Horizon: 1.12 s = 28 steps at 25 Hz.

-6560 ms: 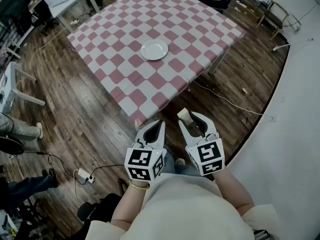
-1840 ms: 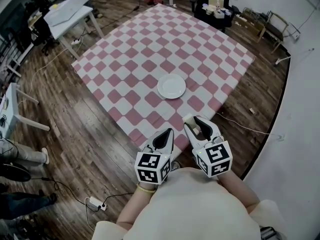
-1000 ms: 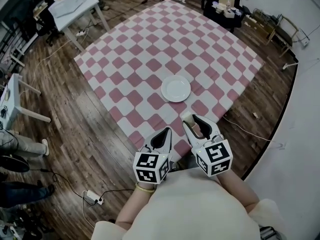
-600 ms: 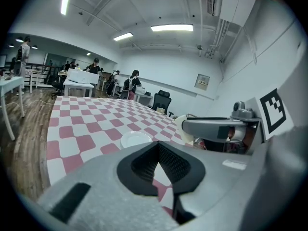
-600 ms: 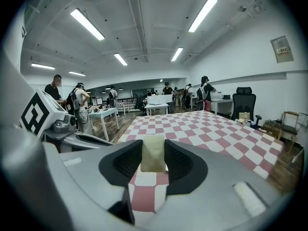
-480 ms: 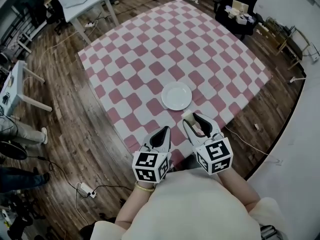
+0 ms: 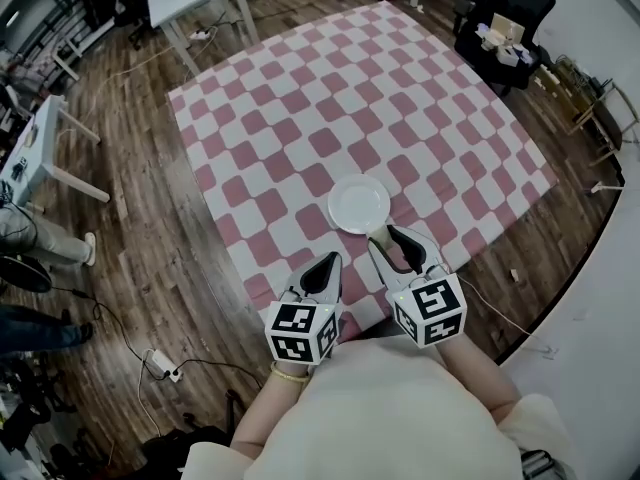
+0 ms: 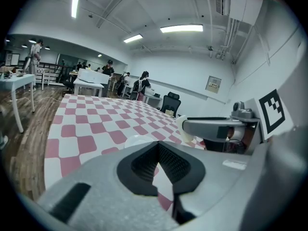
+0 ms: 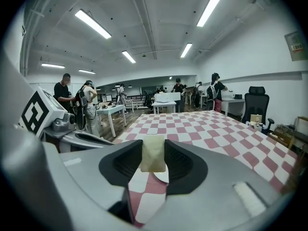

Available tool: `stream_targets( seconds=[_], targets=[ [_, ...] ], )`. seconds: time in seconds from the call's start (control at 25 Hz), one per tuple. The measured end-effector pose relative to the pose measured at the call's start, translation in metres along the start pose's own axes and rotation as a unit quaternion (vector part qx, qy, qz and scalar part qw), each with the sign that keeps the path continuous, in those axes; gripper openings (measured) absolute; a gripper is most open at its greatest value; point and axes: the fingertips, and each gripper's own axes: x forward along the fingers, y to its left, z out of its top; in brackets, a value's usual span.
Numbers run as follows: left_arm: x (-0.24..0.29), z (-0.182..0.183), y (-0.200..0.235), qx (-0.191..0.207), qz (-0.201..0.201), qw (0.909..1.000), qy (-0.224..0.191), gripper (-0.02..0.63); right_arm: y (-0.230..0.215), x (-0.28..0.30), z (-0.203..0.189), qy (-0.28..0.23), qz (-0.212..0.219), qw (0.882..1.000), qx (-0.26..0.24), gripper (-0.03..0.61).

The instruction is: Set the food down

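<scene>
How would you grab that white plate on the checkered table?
Probably by its near rim, coming in low from the person's side. The plate lies flat on the table, so only that thin edge gives jaws something to pinch.

Your head camera looks steeply down on the checkered surface (image 7: 300,118). The left gripper (image 7: 327,261) and right gripper (image 7: 388,238) cameras skim low across that same surface.

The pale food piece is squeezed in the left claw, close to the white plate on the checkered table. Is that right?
Not quite. The pale food piece is squeezed in the right claw, not the left, as the right gripper view shows. The left claw is shut on nothing. The food is indeed close to the white plate on the checkered table.
</scene>
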Motion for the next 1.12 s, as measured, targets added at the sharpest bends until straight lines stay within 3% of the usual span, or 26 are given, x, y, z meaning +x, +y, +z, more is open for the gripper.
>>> stream_targets(
  seconds=[1.12],
  targets=[
    [0.039,0.005,0.013,-0.052,0.094,0.994,-0.019,0.0,-0.046,0.046,-0.002,0.036,0.078,0.996,-0.03,0.149]
  ],
)
